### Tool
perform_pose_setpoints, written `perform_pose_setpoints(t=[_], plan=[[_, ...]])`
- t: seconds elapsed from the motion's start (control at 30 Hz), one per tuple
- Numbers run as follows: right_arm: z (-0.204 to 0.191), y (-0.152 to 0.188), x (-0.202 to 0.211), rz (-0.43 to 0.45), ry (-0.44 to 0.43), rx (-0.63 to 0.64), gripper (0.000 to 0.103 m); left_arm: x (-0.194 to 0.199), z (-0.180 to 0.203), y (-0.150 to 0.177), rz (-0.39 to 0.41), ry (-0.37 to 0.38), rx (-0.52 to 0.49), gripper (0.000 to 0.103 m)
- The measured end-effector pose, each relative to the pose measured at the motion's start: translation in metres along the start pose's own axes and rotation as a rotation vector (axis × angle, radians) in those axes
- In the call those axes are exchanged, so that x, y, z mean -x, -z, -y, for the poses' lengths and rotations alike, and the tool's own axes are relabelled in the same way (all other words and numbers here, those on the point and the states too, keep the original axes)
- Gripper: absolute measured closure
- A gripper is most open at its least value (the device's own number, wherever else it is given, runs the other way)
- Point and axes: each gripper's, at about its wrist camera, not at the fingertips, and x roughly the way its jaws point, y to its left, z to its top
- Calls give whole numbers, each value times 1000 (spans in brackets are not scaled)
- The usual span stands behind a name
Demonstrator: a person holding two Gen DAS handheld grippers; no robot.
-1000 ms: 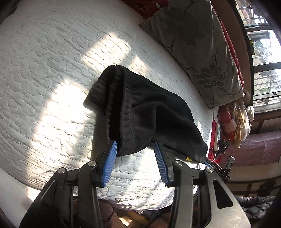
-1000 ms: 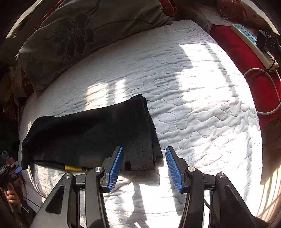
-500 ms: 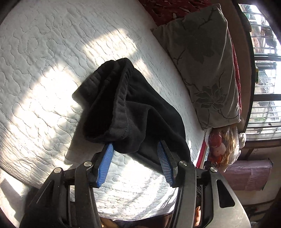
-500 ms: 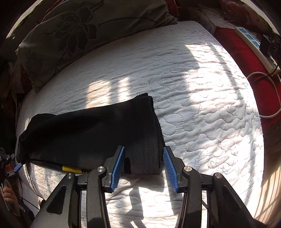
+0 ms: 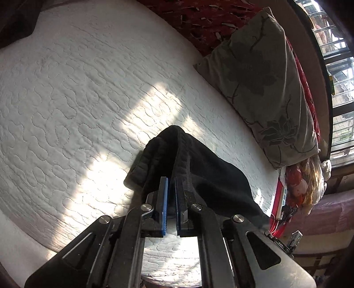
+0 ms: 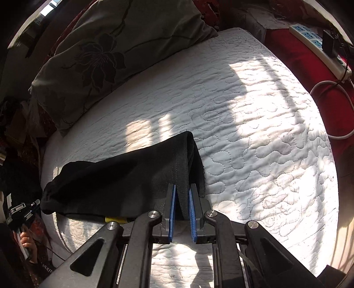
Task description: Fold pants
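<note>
On the white quilted mattress [image 5: 73,93] in front of me lie the black pants [image 5: 212,177], folded into a long band that runs between my two tools.

My left gripper [image 5: 171,180] has its blue pads [image 5: 164,199] drawn almost together, and it is clenched on the ribbed waistband end of the pants; the cloth rises to a peak just past the fingertips and hangs off the mattress there. My right gripper [image 6: 181,188] is closing, with the hemmed leg end of the pants pinched between its blue pads [image 6: 172,212], and that end too is tented up above the quilt.

From the left wrist I see the ribbing of the waistband, the grey flowered pillow [image 5: 263,88] along the far right side of the mattress, a window with bars beyond it, and a red patterned cover [image 5: 203,20] behind the pillow. That view shows none of the right tool.

From the right wrist I see nearly the whole length of the pants, stretching leftward to the mattress edge, with a small yellow tag [image 6: 115,219] showing under the near edge of the cloth. Only this view shows the white power strip [image 6: 320,44] with its cable on red cloth at the upper right, and, at the far left edge, a hand [image 6: 26,243] gripping a dark handle.
</note>
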Motion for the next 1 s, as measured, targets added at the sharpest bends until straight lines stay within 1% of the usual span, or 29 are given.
perform_pose_setpoints(t=[0.07, 0.13, 0.17, 0.23, 0.3, 0.33, 0.4, 0.47, 0.57, 0.6, 0.67, 0.7, 0.73, 0.77, 0.8, 0.87, 0.9, 0.93, 0.97, 1.0], plan=[[10, 4, -7, -15, 3, -20, 92, 2, -10, 9, -10, 43, 26, 100], [13, 8, -11, -22, 11, -26, 92, 13, -11, 23, -23, 118, 44, 100], [13, 9, -12, -21, 11, -25, 92, 20, -10, 30, -13, 149, 56, 99], [7, 7, -12, -18, 22, -9, 92, 26, -4, 46, -7, 195, 71, 89], [6, 4, -16, -18, 30, -2, 91, 20, 1, 56, -23, 220, 108, 55], [5, 2, -19, -20, 34, -4, 91, 15, 3, 60, -18, 226, 128, 51], [7, 2, -21, -20, 33, -12, 90, 3, 8, 61, -6, 204, 138, 50], [7, 1, -22, -20, 28, -17, 90, -14, 10, 58, -27, 202, 168, 50], [9, 1, -23, -23, 22, -19, 88, -32, 9, 49, -30, 137, 198, 50], [9, 1, -23, -24, 20, -19, 88, -34, 8, 46, -22, 131, 205, 50], [11, 1, -21, -28, 14, -19, 88, -36, 6, 39, -18, 120, 220, 52], [11, 1, -21, -30, 14, -19, 88, -37, 7, 34, -18, 115, 214, 59], [11, 1, -21, -33, 16, -17, 88, -37, 10, 28, -15, 84, 198, 71], [11, 1, -21, -34, 23, -13, 91, -39, 13, 23, -22, 60, 178, 94], [10, 1, -22, -36, 32, -9, 92, -44, 16, 18, -39, 54, 166, 101], [10, 0, -22, -32, 26, -13, 92, -45, 20, 8, -50, 22, 160, 101], [10, -1, -20, -29, 14, -22, 93, -42, 26, 2, -49, 23, 144, 102], [11, -4, -16, -20, -7, -36, 93, -34, 32, -4, -37, 36, 131, 102], [12, -8, -10, 0, -40, -54, 93, -21, 34, -10, -13, 67, 112, 102], [13, -11, -2, 22, -81, -71, 93, -10, 41, -14, 17, 84, 83, 102]])
